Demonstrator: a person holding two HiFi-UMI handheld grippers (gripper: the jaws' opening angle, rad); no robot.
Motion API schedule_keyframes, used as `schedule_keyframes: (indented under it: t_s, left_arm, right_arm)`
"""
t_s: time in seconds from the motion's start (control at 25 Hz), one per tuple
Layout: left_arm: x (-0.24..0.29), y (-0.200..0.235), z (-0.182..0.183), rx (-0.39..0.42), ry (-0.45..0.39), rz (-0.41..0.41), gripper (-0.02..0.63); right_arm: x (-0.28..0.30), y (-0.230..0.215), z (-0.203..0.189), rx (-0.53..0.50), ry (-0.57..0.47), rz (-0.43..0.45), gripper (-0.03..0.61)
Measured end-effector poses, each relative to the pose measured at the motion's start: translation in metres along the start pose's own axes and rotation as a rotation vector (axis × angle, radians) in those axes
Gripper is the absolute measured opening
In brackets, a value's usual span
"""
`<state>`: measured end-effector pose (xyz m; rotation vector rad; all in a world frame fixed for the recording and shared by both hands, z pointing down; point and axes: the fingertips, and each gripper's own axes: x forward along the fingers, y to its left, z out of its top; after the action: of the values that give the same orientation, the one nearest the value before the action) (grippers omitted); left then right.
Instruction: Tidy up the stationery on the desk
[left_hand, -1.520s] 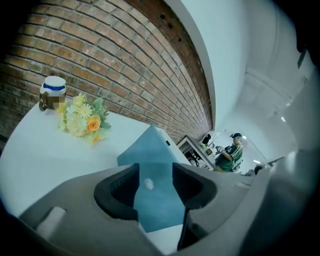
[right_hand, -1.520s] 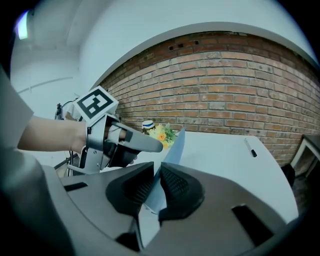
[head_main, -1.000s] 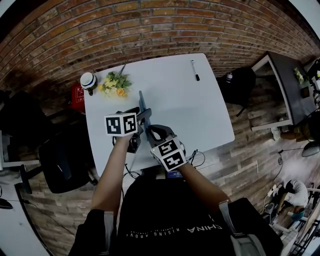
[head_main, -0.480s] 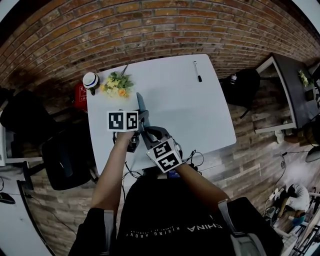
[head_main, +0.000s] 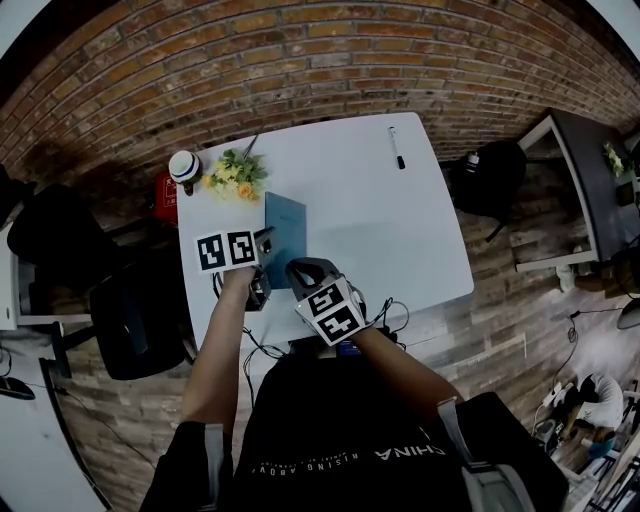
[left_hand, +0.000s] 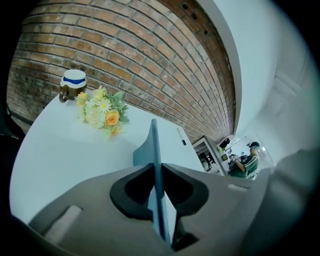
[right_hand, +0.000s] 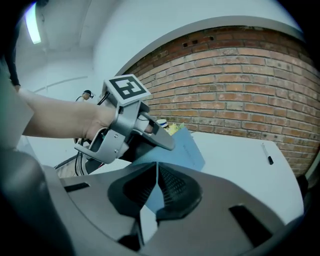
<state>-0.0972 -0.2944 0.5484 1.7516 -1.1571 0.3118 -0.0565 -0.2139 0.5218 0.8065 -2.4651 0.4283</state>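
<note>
Far left, a white mug with a blue band (head_main: 183, 164) and a yellow-and-white flower bunch (head_main: 234, 175) sit at the edge of the white tabletop (head_main: 380, 230). Our left gripper (head_main: 266, 238) has just been closing and pinches the thin blue notebook (head_main: 286, 225), which is over the tabletop's near left part. Our right gripper (head_main: 300, 268) has just been closing too and is clamped on the notebook's near edge. The white pen with a black cap (head_main: 396, 147) lies well apart, far right.

Soft, even indoor light; the white surface (head_main: 400, 230) is brightest, the floor (head_main: 520, 300) dimmer. Fisheye bends all edges and the corners go black.
</note>
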Motion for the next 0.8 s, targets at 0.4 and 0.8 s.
schedule_keyframes:
  t_s: [0.4,0.8]
  left_arm:
    - [0.017,-0.036,0.002,-0.112,-0.047,-0.122,0.054]
    - [0.072,-0.061,0.002,-0.362,-0.119,-0.341,0.054]
  right_arm:
    - [-0.029,-0.080,-0.009,0.103,-0.014,-0.111,0.018]
    - [-0.072,-0.164,-0.030,0.207,-0.014,-0.244,0.017]
